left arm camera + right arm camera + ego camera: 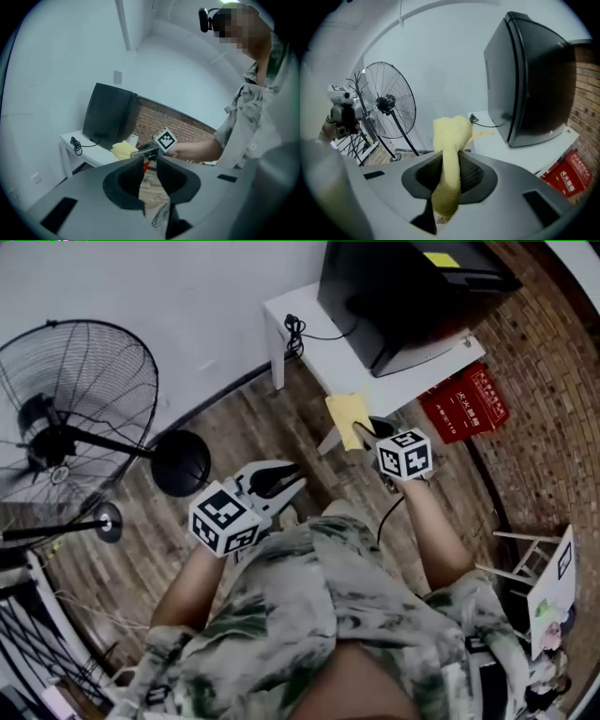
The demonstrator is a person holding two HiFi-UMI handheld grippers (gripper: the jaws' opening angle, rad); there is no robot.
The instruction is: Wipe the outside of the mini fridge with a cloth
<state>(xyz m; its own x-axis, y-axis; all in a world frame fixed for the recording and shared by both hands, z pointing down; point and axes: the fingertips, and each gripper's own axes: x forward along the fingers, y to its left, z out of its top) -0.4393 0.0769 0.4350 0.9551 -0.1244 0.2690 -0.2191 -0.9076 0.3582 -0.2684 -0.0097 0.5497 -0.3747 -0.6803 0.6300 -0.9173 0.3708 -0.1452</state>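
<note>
The right gripper (367, 430) is clamped on a yellow cloth (348, 418). In the right gripper view the cloth (449, 140) runs up between the 2 jaws and bunches above them.

The left gripper (292, 476) holds nothing. In the left gripper view its jaws (150, 160) stand a little apart, with wood floor showing through the gap.

The black fridge (403, 287) stands on the right part of a white table (323, 357), its door shut. A coiled black cable (296, 334) lies at the table's left end. The cloth hangs just in front of the table's front edge, apart from the fridge.

A red box (466, 401) sits on the floor by the table's right end, against a brick wall. A standing fan (80, 418) is well to the left.
</note>
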